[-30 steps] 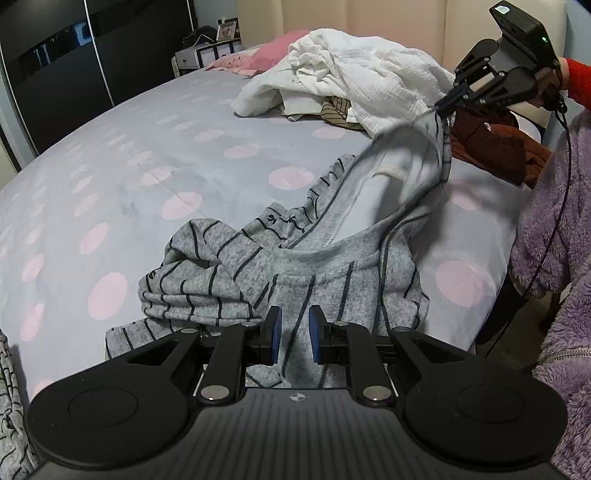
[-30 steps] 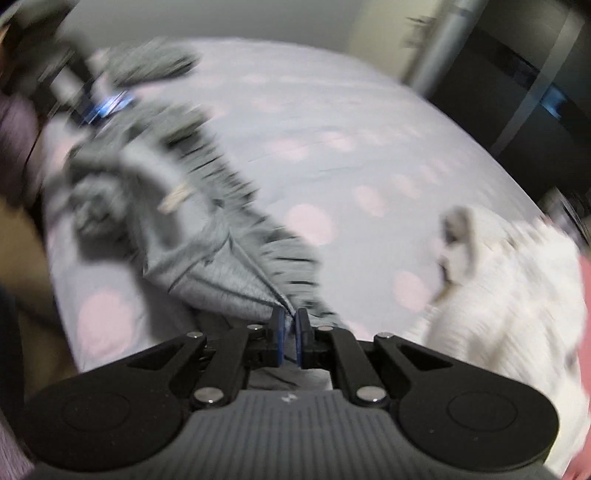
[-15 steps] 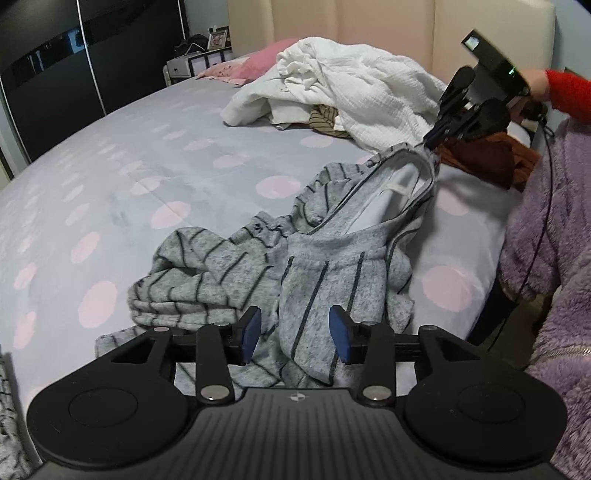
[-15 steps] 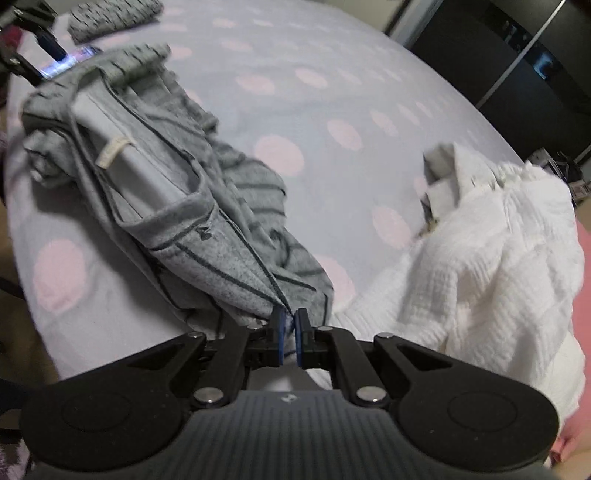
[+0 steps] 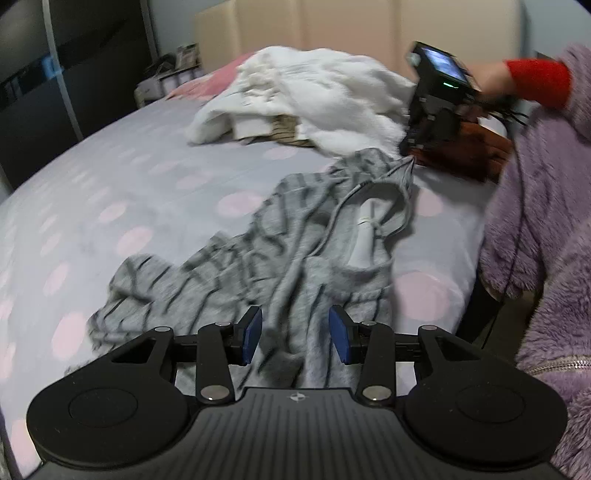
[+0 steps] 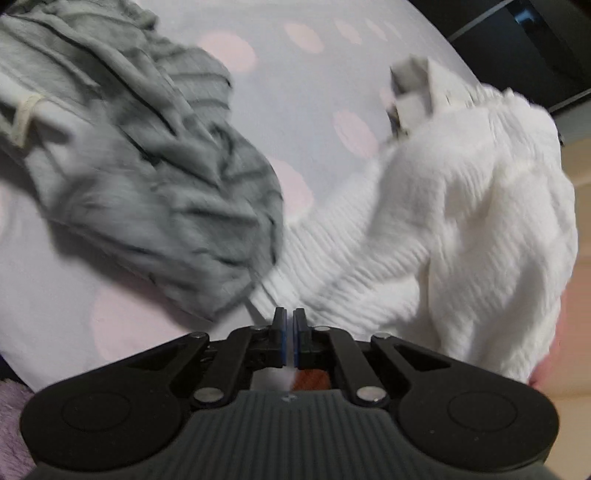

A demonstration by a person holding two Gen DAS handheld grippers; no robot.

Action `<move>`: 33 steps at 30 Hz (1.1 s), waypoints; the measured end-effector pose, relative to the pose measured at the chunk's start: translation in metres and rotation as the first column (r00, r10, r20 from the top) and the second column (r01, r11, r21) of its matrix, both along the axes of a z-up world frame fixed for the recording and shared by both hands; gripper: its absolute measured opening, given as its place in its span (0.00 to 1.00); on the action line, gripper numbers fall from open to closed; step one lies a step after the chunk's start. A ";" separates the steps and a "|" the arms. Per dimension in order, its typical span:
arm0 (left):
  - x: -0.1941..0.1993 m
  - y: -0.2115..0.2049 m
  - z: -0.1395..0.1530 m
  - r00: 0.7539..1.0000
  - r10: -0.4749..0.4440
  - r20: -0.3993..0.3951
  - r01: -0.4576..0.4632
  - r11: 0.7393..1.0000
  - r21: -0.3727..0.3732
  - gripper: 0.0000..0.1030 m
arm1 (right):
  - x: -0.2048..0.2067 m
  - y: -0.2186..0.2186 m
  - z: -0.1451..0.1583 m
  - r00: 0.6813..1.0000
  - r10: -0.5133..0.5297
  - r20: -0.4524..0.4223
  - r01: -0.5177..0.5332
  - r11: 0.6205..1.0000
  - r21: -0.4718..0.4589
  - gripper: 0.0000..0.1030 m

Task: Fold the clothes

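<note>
Grey striped top lies crumpled on the bed, near the white clothes pile. Left tool hangs just above the top's near end, its 2 blue pads spread apart and pressing on nothing. Right tool has its pads pressed together at the top's far edge, beside the white pile; I cannot tell if cloth is pinched.

The striped garment lay crumpled on the bed, running from just before the left gripper toward the far right edge. Behind it sat the knit pile, with the headboard beyond. The right gripper stood at the garment's far end, before the folded item. A wardrobe stood left.
</note>
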State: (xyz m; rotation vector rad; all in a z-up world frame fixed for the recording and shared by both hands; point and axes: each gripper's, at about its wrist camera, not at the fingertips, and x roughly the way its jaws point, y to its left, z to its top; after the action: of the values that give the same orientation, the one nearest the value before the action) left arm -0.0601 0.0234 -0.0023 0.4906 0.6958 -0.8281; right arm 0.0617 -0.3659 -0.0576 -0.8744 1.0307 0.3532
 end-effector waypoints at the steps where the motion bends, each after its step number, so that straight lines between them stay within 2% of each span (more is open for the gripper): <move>1: -0.004 -0.004 -0.002 1.000 -0.022 0.009 0.022 1.000 0.009 0.37 | 0.000 -0.002 0.000 1.000 -0.010 -0.005 0.010 1.000 0.013 0.04; 3: -0.009 -0.012 -0.007 0.998 -0.055 0.006 0.054 0.998 0.034 0.37 | -0.001 -0.003 0.003 1.000 -0.012 -0.002 0.012 1.000 0.027 0.04; 5: -0.013 -0.019 -0.012 0.997 -0.080 0.002 0.079 0.996 0.052 0.25 | -0.005 -0.002 0.008 1.000 0.000 0.003 0.000 0.999 0.052 0.04; 6: -0.015 -0.021 -0.014 0.995 -0.096 0.001 0.096 0.994 0.061 0.23 | -0.006 -0.001 0.010 1.000 0.006 0.001 -0.006 0.997 0.074 0.05; 7: -0.018 -0.024 -0.016 0.993 -0.119 0.000 0.118 0.991 0.066 0.16 | -0.008 -0.001 0.012 1.000 0.012 0.000 -0.011 0.996 0.092 0.06; 8: -0.021 -0.026 -0.016 0.990 -0.144 -0.001 0.144 0.988 0.062 0.14 | -0.009 0.000 0.013 1.000 0.018 0.001 -0.018 0.995 0.096 0.06; 13: -0.036 -0.033 -0.019 0.957 -0.276 -0.089 0.280 0.959 0.035 0.14 | -0.018 0.005 0.016 0.998 0.055 0.010 -0.056 0.994 0.094 0.06; 16: -0.042 -0.035 -0.023 0.937 -0.322 -0.133 0.330 0.943 0.047 0.14 | -0.024 0.012 0.021 0.995 0.091 0.030 -0.094 0.989 0.113 0.07; 18: -0.043 -0.031 -0.023 0.934 -0.322 -0.155 0.333 0.942 0.052 0.14 | -0.026 0.018 0.025 0.992 0.118 0.044 -0.123 0.986 0.114 0.07; 21: -0.037 -0.020 -0.017 0.946 -0.284 -0.154 0.294 0.955 0.043 0.16 | -0.028 0.028 0.030 0.985 0.161 0.063 -0.168 0.978 0.122 0.13; 23: -0.031 -0.012 -0.011 0.958 -0.249 -0.140 0.256 0.966 0.034 0.17 | -0.030 0.034 0.033 0.980 0.187 0.066 -0.195 0.971 0.140 0.24; 24: -0.028 -0.008 -0.007 0.964 -0.233 -0.130 0.239 0.971 0.030 0.17 | -0.032 0.037 0.034 0.977 0.201 0.066 -0.209 0.967 0.145 0.25; 26: -0.021 -0.004 -0.002 0.972 -0.203 -0.116 0.207 0.978 0.026 0.23 | -0.037 0.042 0.035 0.970 0.232 0.066 -0.240 0.960 0.147 0.27; 30: -0.009 -0.004 0.001 0.987 -0.137 -0.083 0.142 0.989 0.051 0.25 | -0.045 0.052 0.038 0.953 0.293 0.074 -0.301 0.940 0.160 0.28; 33: -0.007 -0.011 -0.006 0.985 -0.138 -0.103 0.146 0.986 0.076 0.27 | -0.049 0.058 0.036 0.944 0.323 0.071 -0.330 0.933 0.145 0.34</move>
State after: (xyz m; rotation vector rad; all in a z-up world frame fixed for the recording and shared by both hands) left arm -0.0670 0.0126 -0.0085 0.5827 0.7943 -0.9649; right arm 0.0125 -0.3081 -0.0220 -0.9087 0.8017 0.6827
